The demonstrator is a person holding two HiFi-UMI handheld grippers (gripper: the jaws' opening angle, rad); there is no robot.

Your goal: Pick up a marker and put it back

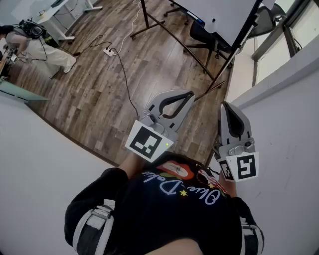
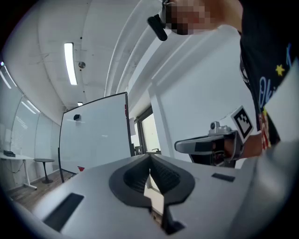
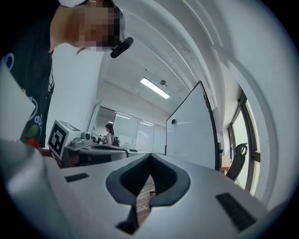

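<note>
Both grippers are out in front and level above the wooden floor (image 1: 99,89), and neither one has anything. The left gripper (image 1: 189,94) has its jaws meeting at the tips with nothing between them. The right gripper (image 1: 225,105) is fully closed and just as empty.

No marker can be made out in any view. The whiteboard (image 1: 219,12) stands up at one o'clock, well apart from both grippers, and that looks the likely home for it. A small red spot (image 2: 81,168) sits at the board's lower edge, too small to identify.

A marker should be light, stiff and smooth-barrelled, so it is apt to roll or slip. The safest hold looks to be square across the middle of the barrel and clear of the cap, which could pull off.
</note>
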